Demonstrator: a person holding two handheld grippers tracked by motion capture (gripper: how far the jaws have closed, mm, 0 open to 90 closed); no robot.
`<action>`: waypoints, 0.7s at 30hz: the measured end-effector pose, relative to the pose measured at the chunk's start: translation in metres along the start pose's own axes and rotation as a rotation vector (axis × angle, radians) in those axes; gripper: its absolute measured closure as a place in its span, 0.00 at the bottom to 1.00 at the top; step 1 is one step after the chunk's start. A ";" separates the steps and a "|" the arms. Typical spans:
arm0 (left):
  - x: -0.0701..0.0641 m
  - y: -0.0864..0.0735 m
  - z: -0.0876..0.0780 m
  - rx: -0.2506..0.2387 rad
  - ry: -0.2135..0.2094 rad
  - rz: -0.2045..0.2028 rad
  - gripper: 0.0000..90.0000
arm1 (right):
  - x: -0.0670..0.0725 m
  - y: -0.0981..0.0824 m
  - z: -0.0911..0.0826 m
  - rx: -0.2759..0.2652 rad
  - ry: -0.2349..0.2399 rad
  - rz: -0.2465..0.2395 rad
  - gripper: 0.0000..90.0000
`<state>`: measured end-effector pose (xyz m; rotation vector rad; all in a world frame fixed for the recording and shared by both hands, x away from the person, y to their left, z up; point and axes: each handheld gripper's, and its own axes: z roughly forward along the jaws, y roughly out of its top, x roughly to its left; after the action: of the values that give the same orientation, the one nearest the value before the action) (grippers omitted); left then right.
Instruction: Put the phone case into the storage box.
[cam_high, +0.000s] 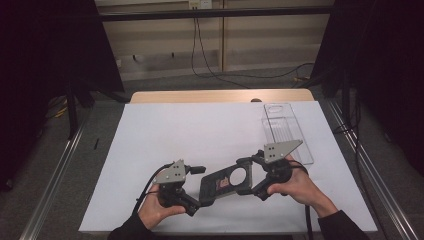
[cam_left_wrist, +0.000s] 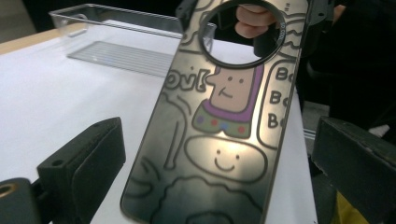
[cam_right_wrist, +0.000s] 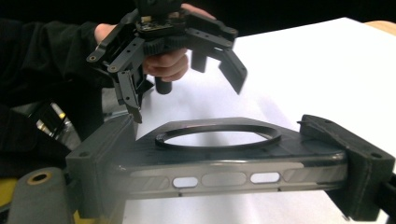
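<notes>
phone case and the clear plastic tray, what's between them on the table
Nothing: in the high view, bare white sheet separates the phone case from the clear plastic tray, apart from the right gripper holding the case's end.

The phone case (cam_left_wrist: 219, 140) is dark with cartoon outlines, a purple-and-tan figure and smiley faces; the worktop (cam_high: 200, 130) is white.

The left gripper (cam_high: 197, 187) sits low at the near left, its hand (cam_high: 155, 207) wrapped around the handle, jaws standing wide with nothing pressed between their pads. The right gripper (cam_high: 248, 175), held by the right hand (cam_high: 295, 186), angles inward toward it, its jaws clamped on a phone case (cam_high: 226, 181)
</notes>
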<state>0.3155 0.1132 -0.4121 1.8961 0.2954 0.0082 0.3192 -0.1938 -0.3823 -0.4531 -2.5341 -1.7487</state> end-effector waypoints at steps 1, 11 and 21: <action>0.001 0.000 -0.001 -0.003 0.015 -0.008 0.03 | 0.000 0.000 -0.001 -0.001 -0.009 0.005 0.13; 0.000 -0.003 -0.017 0.001 0.186 0.019 0.05 | -0.005 0.002 -0.012 -0.033 -0.099 0.033 0.13; 0.001 -0.013 -0.039 -0.059 0.295 0.006 0.03 | -0.010 0.001 -0.021 -0.048 -0.202 0.070 0.13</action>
<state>0.3077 0.1538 -0.4113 1.8358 0.4844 0.2996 0.3261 -0.2152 -0.3752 -0.7479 -2.5739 -1.8280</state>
